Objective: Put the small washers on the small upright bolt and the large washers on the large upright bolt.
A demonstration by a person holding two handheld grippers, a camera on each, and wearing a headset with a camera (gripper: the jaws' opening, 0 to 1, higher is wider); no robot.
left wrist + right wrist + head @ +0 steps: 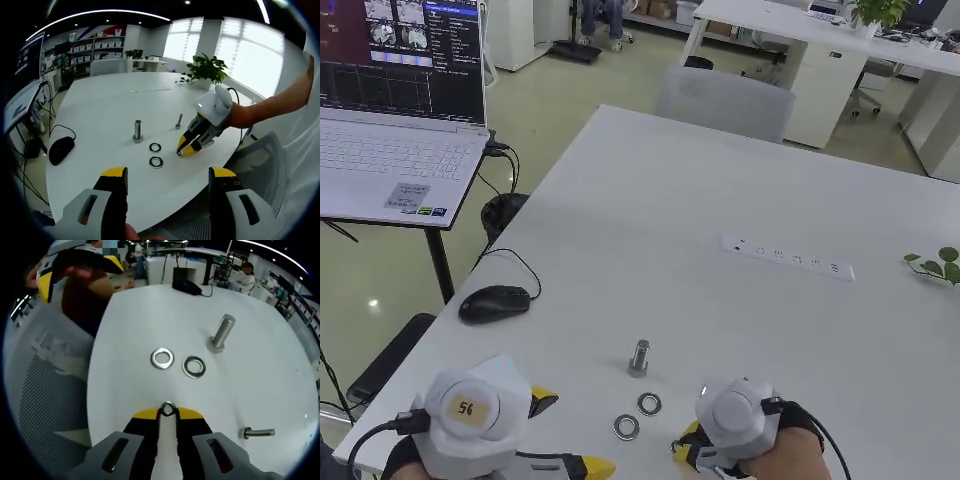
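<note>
Nearest in the head view is the left gripper [568, 432], low at the near left edge of the white table [720, 200]. Its yellow-tipped jaws are spread, with nothing between them. The right gripper [682, 443] sits at the near right with its tips pointing left; from here I cannot tell how they stand. Between the two grippers, two large washers [637, 416] lie flat, just beside each other. The large bolt [639, 357] stands upright just beyond them. A mouse [495, 303] rests near the table's left edge, a laptop [395, 150] is off to the far left, and a power strip [788, 258] lies far right.

In the left gripper view, the left gripper [168, 174] has its jaws wide apart and empty over the near table edge. Beyond them lie the large washers [156, 154], with the large bolt [137, 131] upright on the left. The small bolt [178, 120] stands upright farther right. The right gripper [181, 151] comes in from the right, its tips low beside the washers.

In the right gripper view, the right gripper [168, 414] has its jaws pressed together, pinching a small washer [168, 408] on edge at the tips. Ahead, the large washers [162, 358] lie flat, apart. The large bolt [222, 334] is just past them, and the small bolt [259, 432] is off to the right.
</note>
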